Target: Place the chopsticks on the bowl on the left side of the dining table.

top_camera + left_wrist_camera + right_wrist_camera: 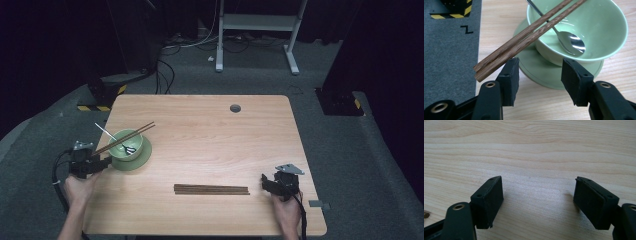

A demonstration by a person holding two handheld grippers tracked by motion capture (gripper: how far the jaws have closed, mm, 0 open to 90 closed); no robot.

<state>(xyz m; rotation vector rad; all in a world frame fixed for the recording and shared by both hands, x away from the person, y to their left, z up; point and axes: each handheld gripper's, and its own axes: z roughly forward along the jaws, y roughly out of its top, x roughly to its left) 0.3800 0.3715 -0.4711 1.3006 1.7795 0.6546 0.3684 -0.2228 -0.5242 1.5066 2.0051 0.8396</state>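
My left gripper [537,77] hangs with jaws apart and empty beside the chopsticks [529,37] resting across the green bowl [599,32], so I'd swing left to straddle their near ends squarely, while my right gripper [537,200] idles wide open.

Right claw [537,202] spread wide, its two black jaws low over bare pale-wood tabletop [529,152], nothing between them; small brown end [426,215] at left edge.
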